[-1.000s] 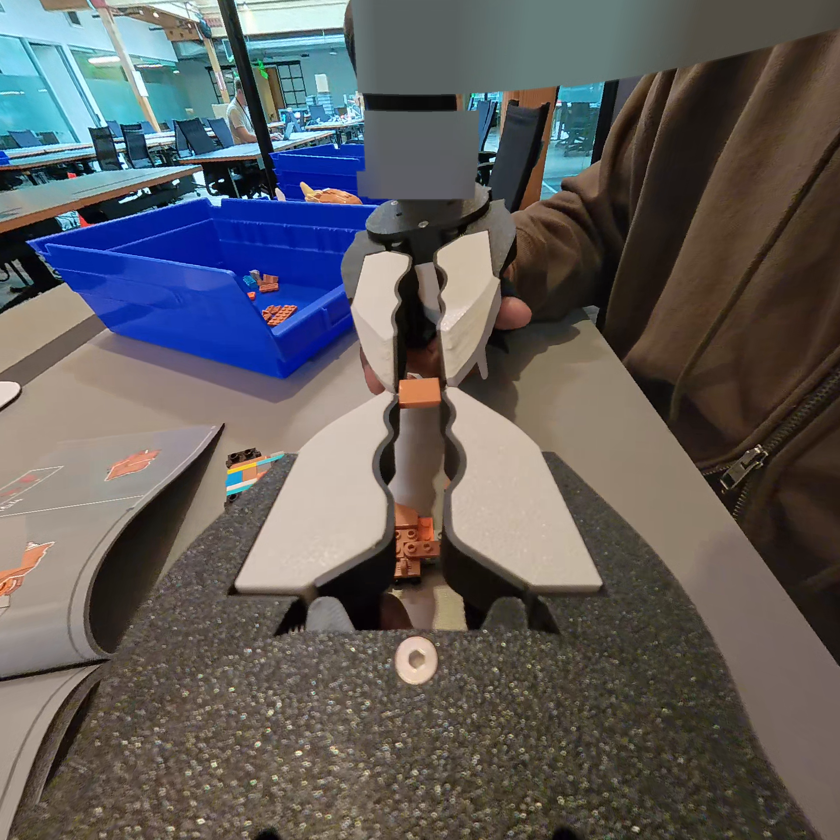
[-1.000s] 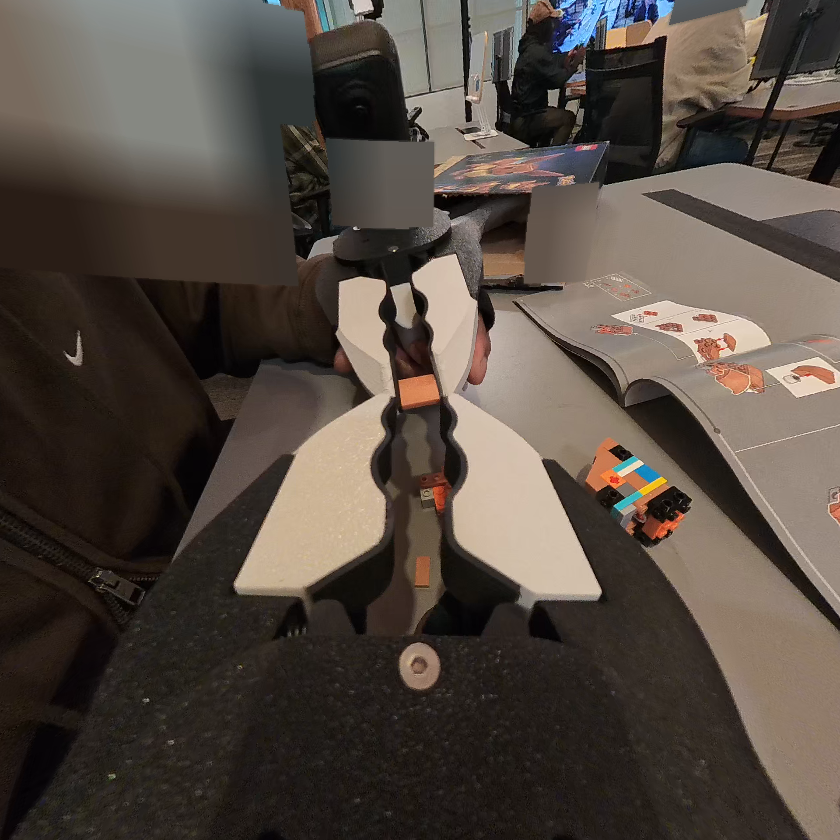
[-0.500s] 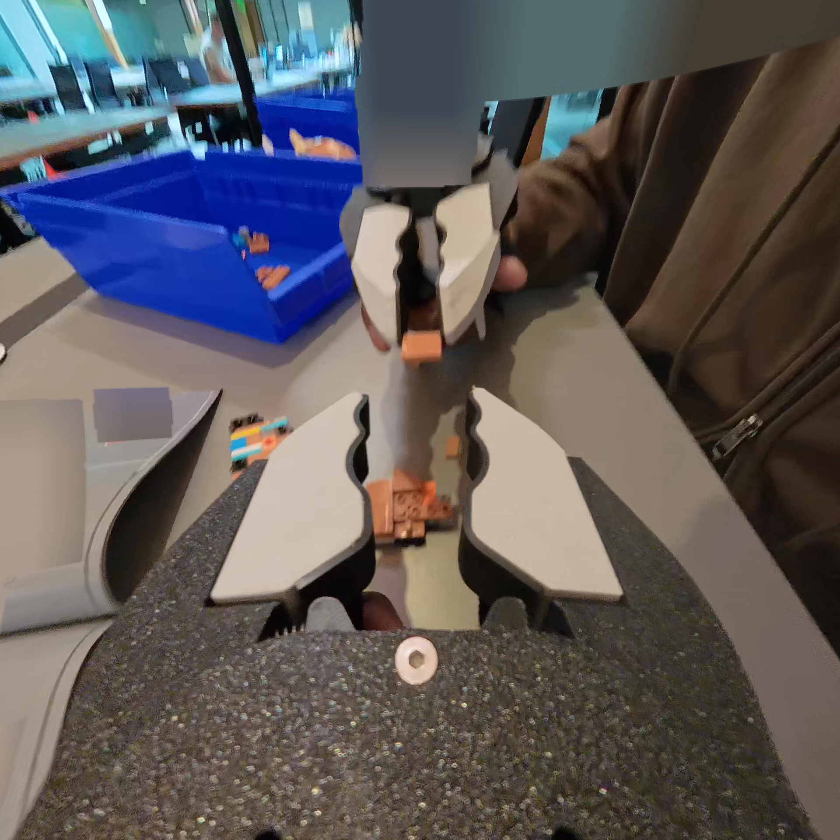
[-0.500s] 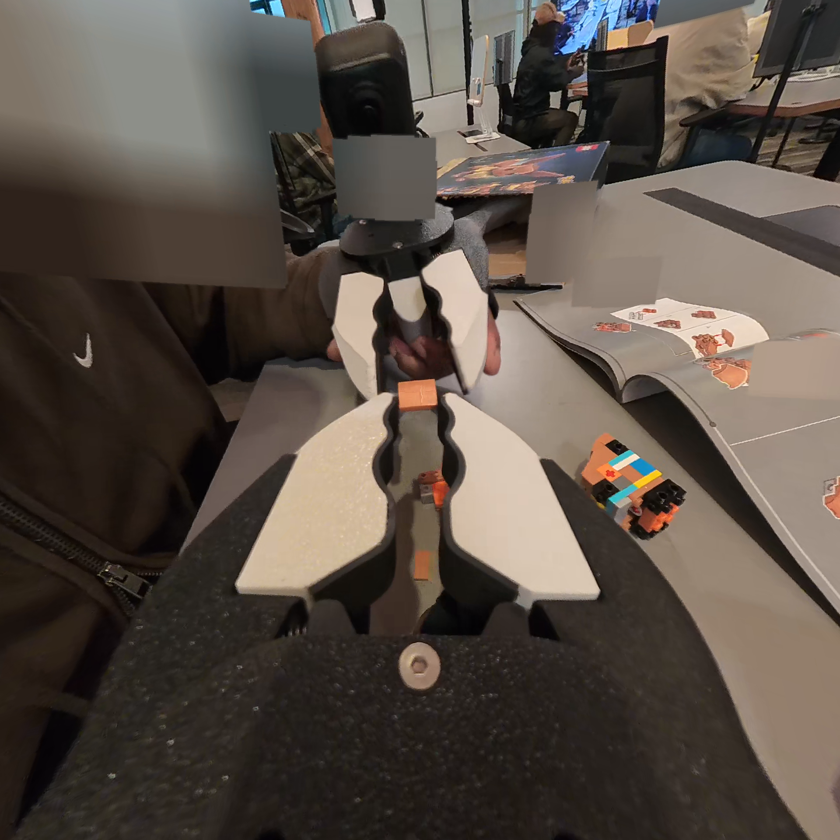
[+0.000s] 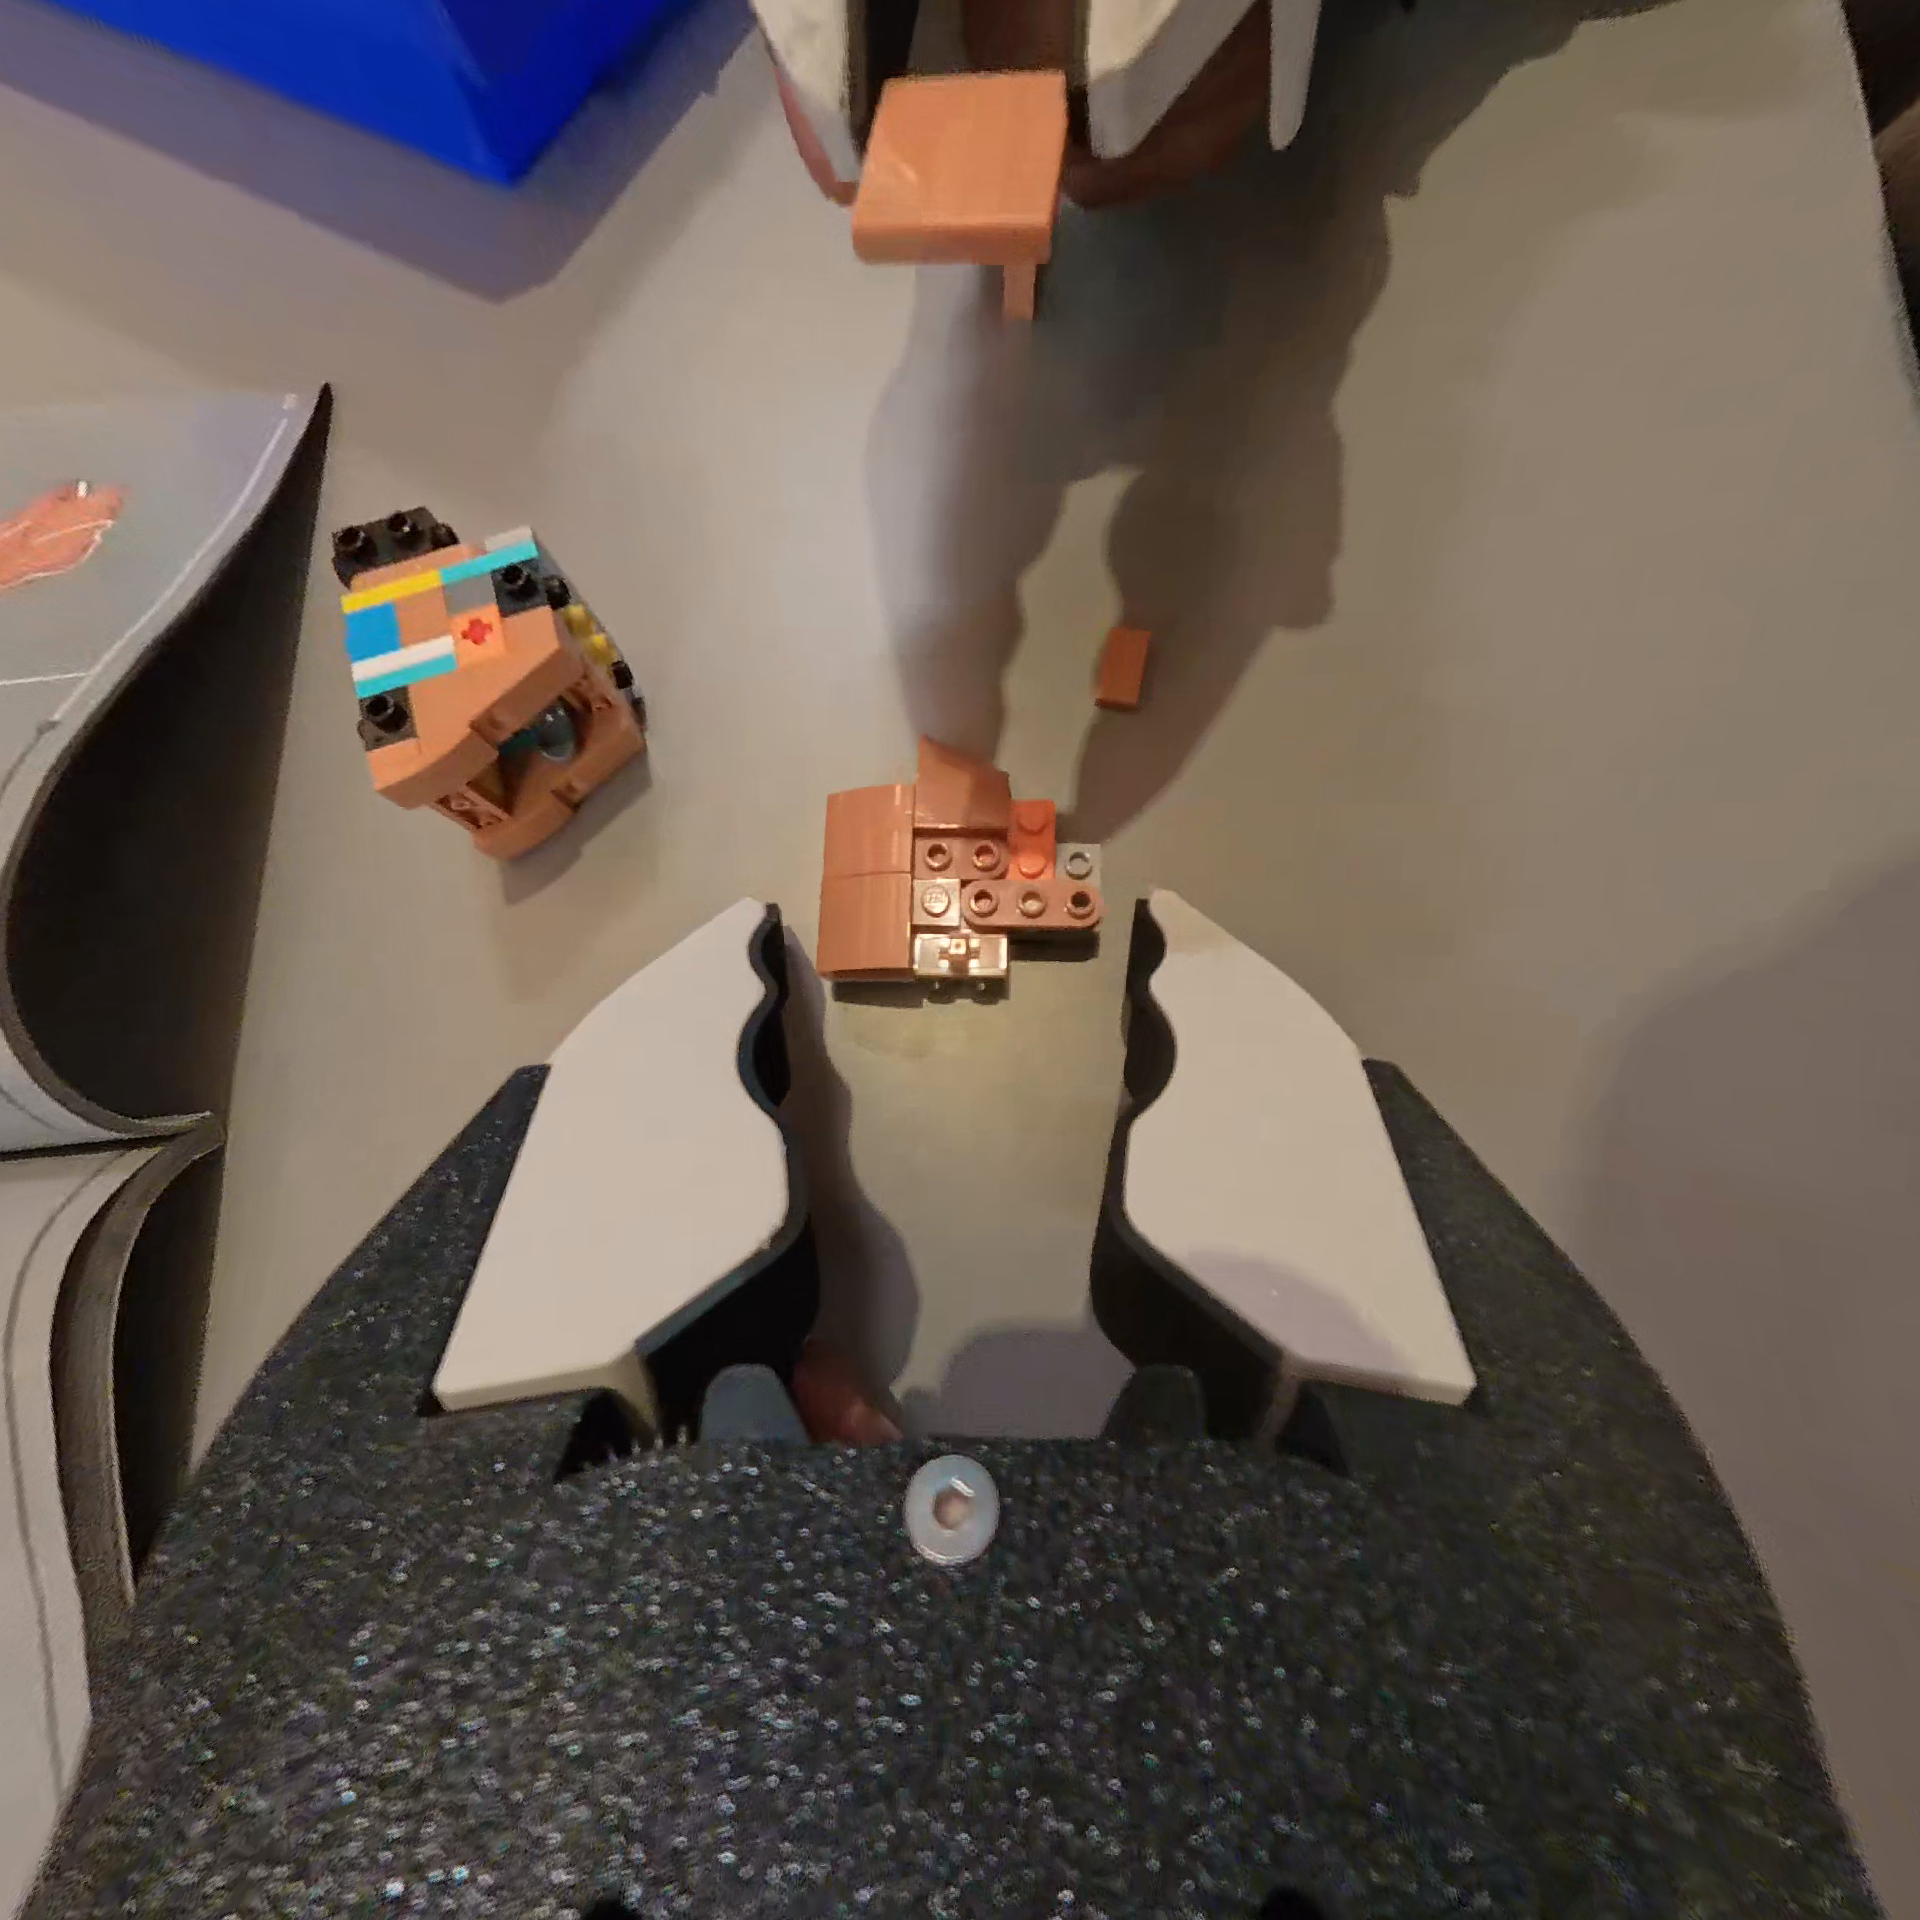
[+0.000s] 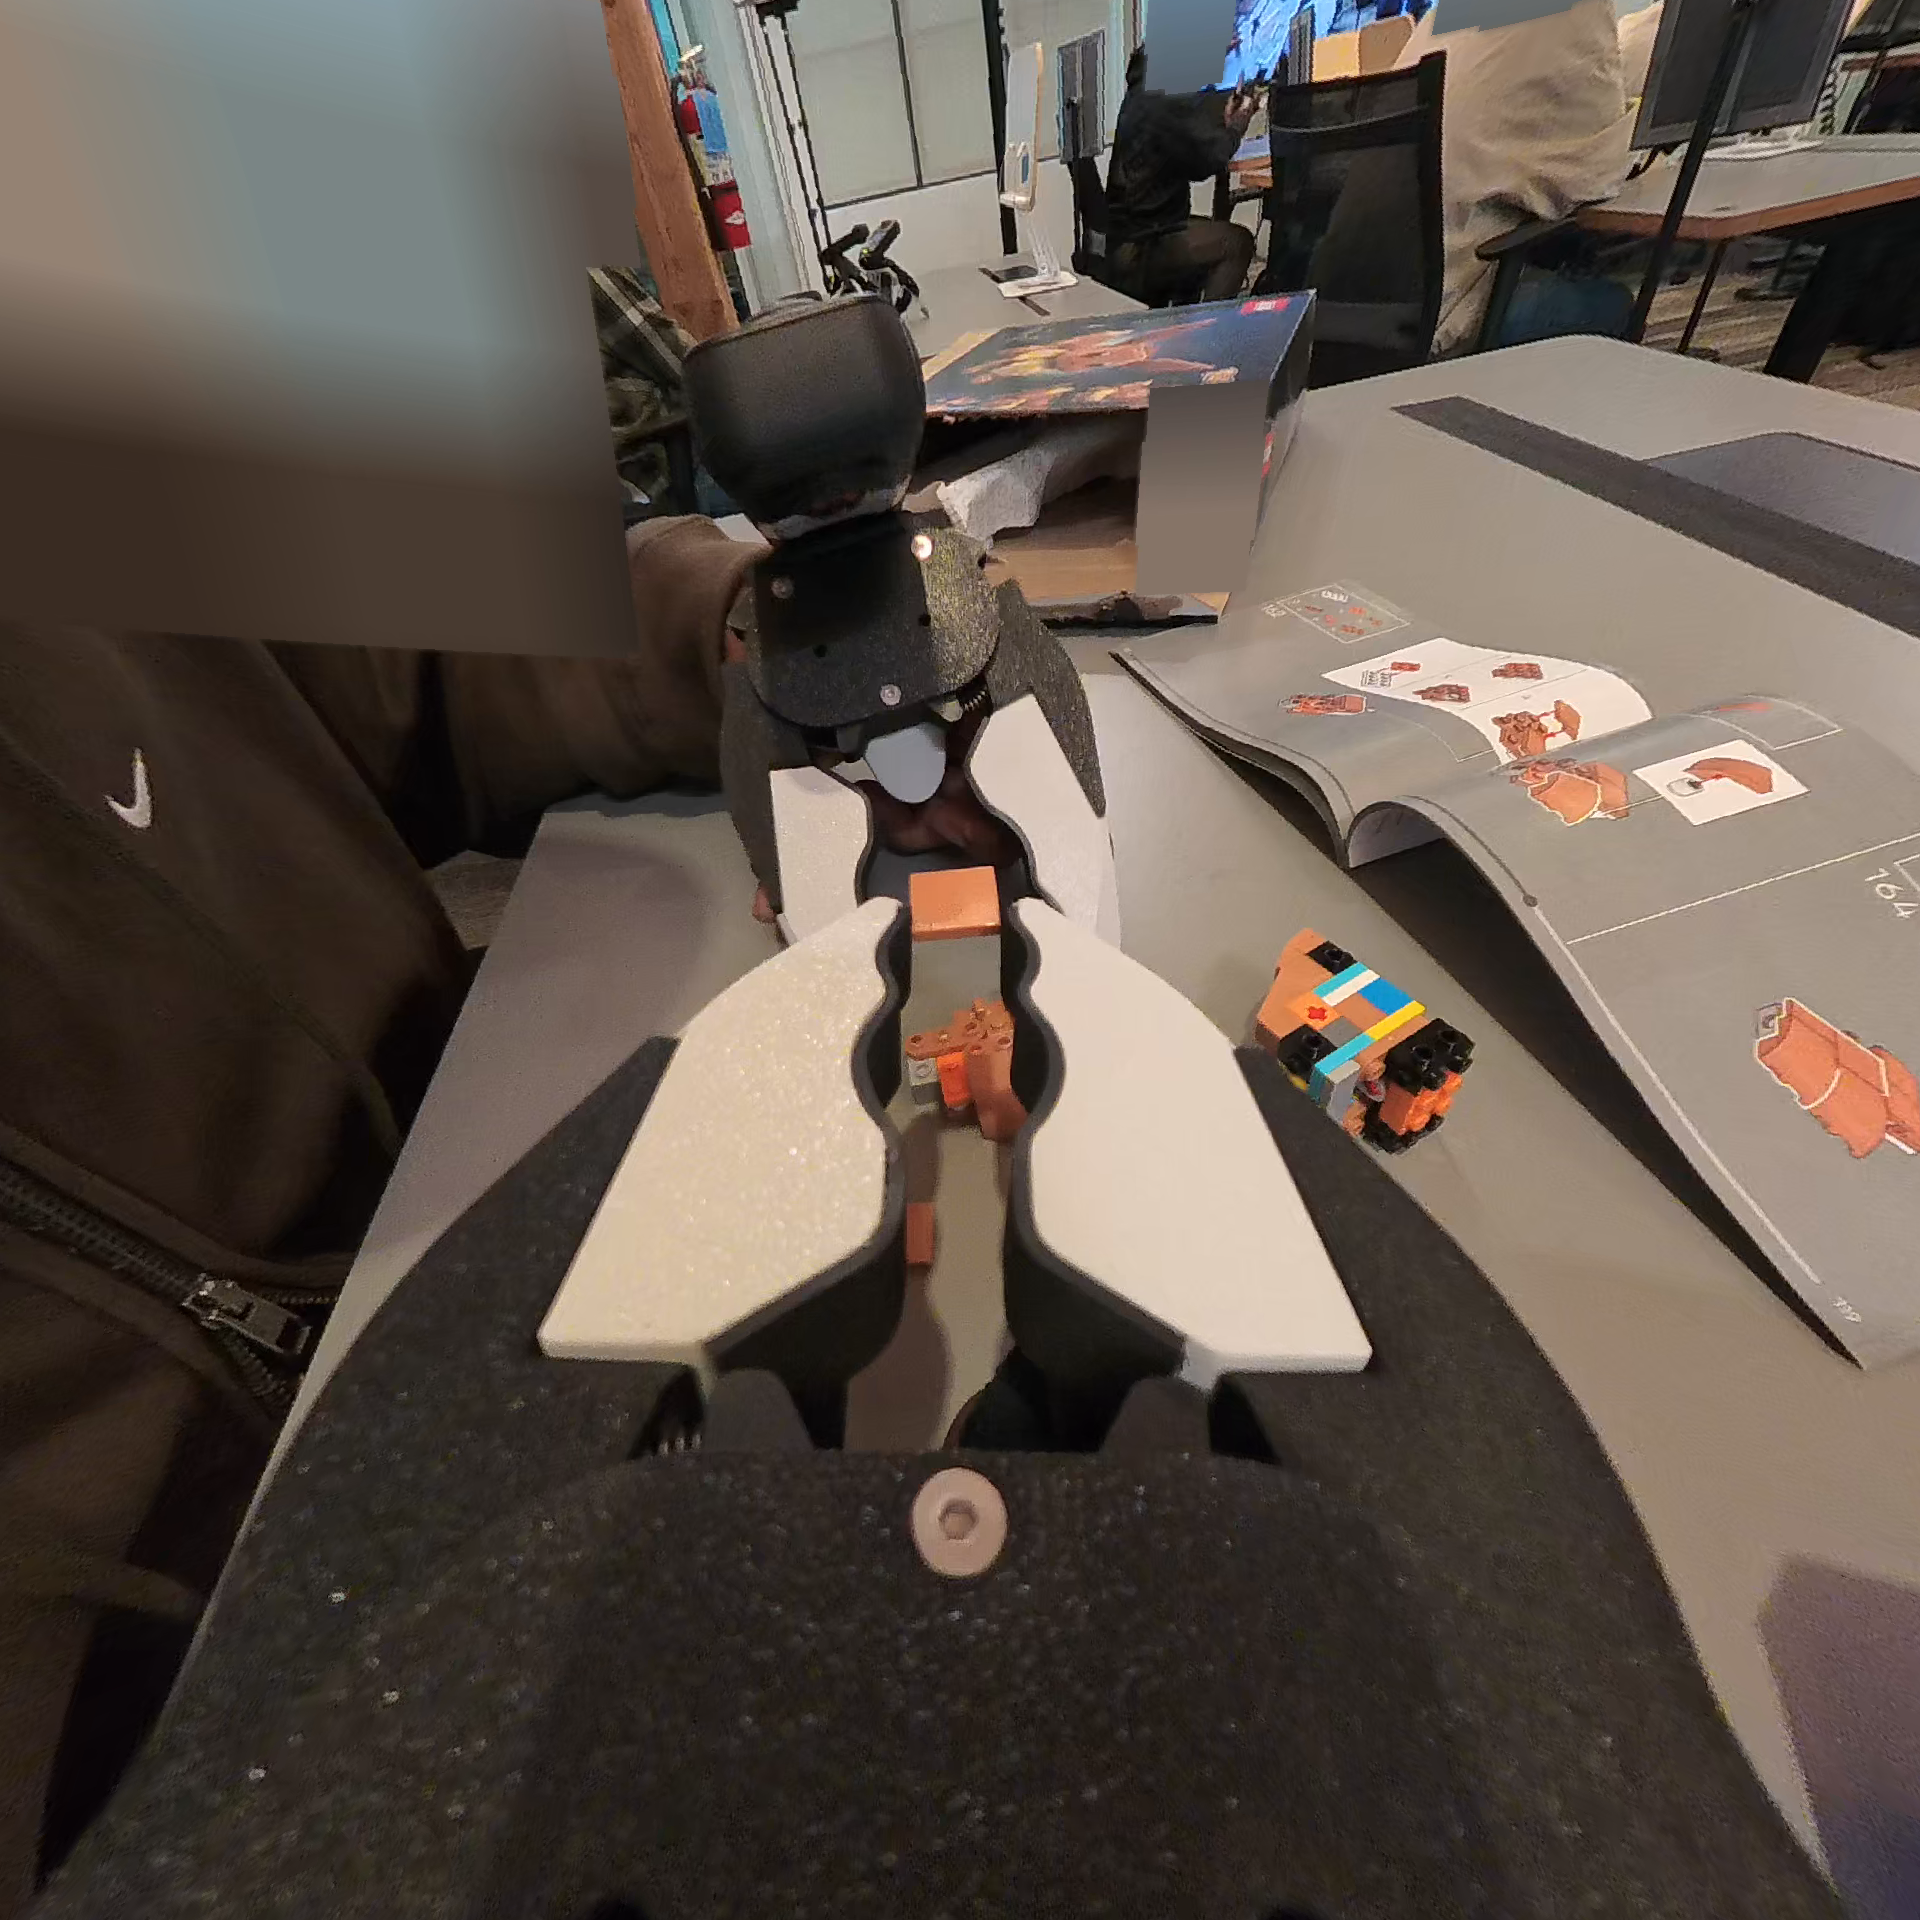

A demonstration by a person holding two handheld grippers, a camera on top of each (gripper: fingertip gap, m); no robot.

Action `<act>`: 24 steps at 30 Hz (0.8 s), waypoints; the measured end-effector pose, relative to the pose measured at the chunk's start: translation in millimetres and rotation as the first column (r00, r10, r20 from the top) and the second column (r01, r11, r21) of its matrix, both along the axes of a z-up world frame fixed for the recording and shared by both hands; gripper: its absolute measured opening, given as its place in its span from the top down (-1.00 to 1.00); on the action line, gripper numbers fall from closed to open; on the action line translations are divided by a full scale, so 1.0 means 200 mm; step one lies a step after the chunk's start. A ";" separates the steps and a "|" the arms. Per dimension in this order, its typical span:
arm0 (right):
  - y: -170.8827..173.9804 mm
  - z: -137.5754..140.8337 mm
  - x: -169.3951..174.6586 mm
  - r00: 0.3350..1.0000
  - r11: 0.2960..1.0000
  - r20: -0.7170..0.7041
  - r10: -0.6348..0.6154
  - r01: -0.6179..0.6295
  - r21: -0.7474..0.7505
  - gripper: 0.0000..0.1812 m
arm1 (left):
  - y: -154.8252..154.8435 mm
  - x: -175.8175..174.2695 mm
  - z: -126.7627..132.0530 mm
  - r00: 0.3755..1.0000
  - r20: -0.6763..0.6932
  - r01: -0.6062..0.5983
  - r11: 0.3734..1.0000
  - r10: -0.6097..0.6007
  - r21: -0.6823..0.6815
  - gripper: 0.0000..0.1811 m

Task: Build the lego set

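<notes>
Right wrist view showed the flat orange tile (image 6: 954,902) pinched at the tips of the right gripper (image 6: 954,920), whose jaws stood closed down to the tile's width and held it clear of the table (image 6: 1195,862). Below it, seen through the gap between the fingers, sat the small brown sub-assembly (image 6: 961,1065) that the tile seemed meant for, and nearer the camera a loose brown piece (image 6: 920,1236) lay on the table. In the left wrist view the left gripper (image 5: 958,914) hung just short of that sub-assembly (image 5: 956,883), its jaws wide apart and holding nothing, the fingers standing either side of the build's near edge without touching it. Judging from this, the step in hand was to steady the sub-assembly with the left gripper and press the tile onto it with the right. To do it well, the left jaws ought to close on the build's side walls low down, so the studs on top stay uncovered, and the tile should come down level and square to the studs before any pressure is put on; a tilted tile would likely skid or tip the small build. Farther out, a larger multicoloured build (image 5: 483,686) stood to the side, beside the open instruction booklet (image 6: 1621,831), with the blue bin (image 5: 395,73) beyond and the set's box (image 6: 1122,348) at the far edge.
</notes>
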State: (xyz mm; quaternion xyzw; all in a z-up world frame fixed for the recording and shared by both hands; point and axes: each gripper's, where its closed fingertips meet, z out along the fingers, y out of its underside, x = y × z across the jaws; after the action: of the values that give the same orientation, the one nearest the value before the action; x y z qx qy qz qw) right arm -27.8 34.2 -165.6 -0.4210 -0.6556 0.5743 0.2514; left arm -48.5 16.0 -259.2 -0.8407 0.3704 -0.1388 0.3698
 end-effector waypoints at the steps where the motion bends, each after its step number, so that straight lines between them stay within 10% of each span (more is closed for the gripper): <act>1: 0.00 0.00 0.00 1.000 1.000 0.004 0.002 -0.002 0.001 0.83 | 0.00 0.01 0.00 1.000 0.002 0.000 1.000 0.000 -0.007 0.30; 24: -0.10 -0.34 -0.02 0.967 0.939 0.253 -0.003 -0.084 0.334 0.83 | 0.02 0.11 0.03 0.999 0.028 0.038 0.999 -0.039 0.028 0.43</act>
State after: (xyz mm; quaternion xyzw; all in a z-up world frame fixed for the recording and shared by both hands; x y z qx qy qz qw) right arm -30.9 14.8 -233.8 -0.4261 -0.7803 0.3991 0.2241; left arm -25.8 19.4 -253.7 -0.8261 0.3831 -0.1528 0.3839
